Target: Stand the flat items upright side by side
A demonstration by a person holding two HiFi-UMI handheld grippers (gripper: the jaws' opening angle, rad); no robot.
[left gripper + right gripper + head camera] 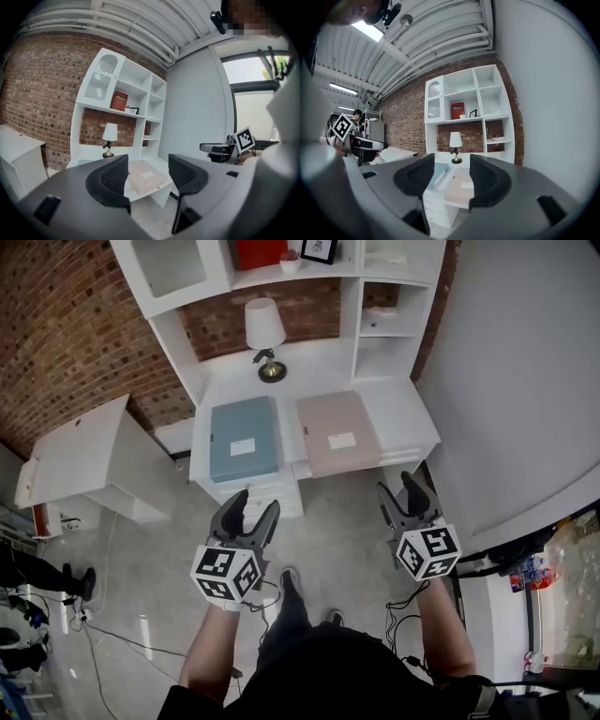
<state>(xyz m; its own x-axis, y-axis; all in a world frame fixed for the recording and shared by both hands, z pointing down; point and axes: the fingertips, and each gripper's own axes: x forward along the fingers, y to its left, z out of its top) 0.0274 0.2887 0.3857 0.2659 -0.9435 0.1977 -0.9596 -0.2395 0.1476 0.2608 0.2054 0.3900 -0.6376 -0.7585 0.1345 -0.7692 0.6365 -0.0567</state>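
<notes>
Matte rectangular blue folder and pink folder lie flat, side by side, on white bench; shaded lamp stands behind. Left gripper, right gripper: open, empty.

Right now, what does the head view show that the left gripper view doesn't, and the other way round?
Only the head view: the blue box lying flat on the desk, and the person's shoes on the floor. Only the left gripper view: the window and the ceiling pipes. Both: the pink box, also lying flat, the lamp, the red book on the shelf, and the right gripper.
</notes>
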